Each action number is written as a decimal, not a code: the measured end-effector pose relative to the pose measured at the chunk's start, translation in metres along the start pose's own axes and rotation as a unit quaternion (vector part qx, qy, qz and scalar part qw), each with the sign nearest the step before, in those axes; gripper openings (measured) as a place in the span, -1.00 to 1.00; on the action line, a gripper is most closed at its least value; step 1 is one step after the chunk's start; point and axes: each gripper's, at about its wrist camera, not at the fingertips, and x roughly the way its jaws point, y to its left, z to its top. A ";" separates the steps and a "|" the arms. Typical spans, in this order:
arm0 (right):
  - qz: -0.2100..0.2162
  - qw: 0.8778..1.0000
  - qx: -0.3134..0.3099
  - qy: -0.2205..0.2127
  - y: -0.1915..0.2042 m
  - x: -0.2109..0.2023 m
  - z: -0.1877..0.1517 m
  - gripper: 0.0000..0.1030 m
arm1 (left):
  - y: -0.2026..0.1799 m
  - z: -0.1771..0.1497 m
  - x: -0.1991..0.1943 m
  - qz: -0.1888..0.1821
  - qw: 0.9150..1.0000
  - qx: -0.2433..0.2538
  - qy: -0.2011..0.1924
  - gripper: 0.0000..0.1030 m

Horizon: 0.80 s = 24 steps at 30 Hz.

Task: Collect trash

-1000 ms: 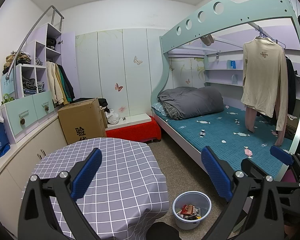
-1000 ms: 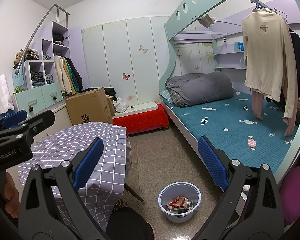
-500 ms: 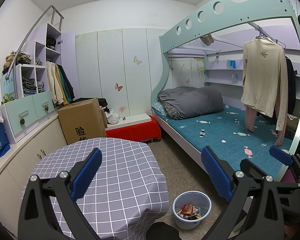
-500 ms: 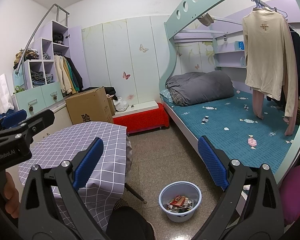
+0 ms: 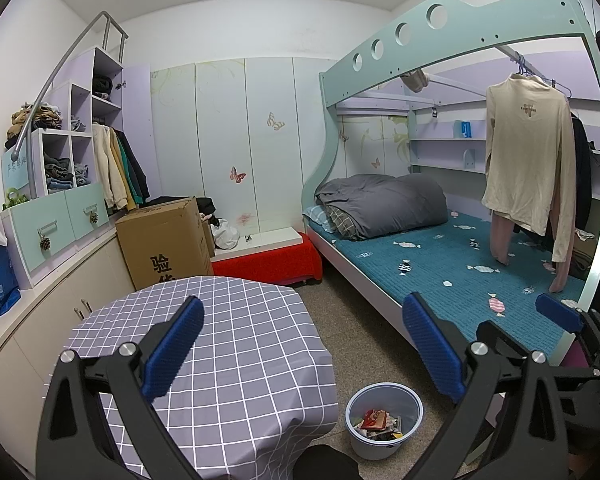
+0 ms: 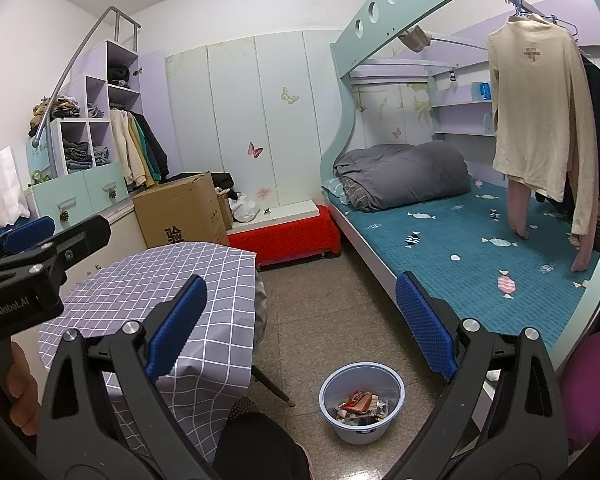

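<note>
A pale blue trash bin (image 5: 384, 420) stands on the floor between the table and the bed; it holds crumpled wrappers (image 5: 378, 420). It also shows in the right wrist view (image 6: 362, 408). My left gripper (image 5: 300, 344) is open and empty, held above the table's right edge. My right gripper (image 6: 300, 320) is open and empty, held above the floor near the bin. The left gripper also shows at the left edge of the right wrist view (image 6: 40, 256). The right gripper shows at the right edge of the left wrist view (image 5: 560, 320).
A round table with a grey checked cloth (image 5: 228, 352) is at front left. A bunk bed with a teal mattress (image 5: 460, 272) fills the right. A cardboard box (image 5: 164, 240), a red bench (image 5: 268, 264) and cabinets (image 5: 52, 216) line the back left.
</note>
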 end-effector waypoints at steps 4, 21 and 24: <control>-0.001 1.000 0.001 0.000 0.000 0.000 0.000 0.81 | 0.000 -0.001 0.000 0.000 1.000 0.002 0.000 0.89; 0.002 1.000 0.002 0.003 0.000 0.001 0.000 0.81 | 0.001 0.000 0.001 0.000 1.000 0.002 0.001 0.89; 0.002 1.000 0.003 0.003 0.000 0.002 0.001 0.81 | 0.001 0.001 0.001 0.000 1.000 0.002 0.000 0.89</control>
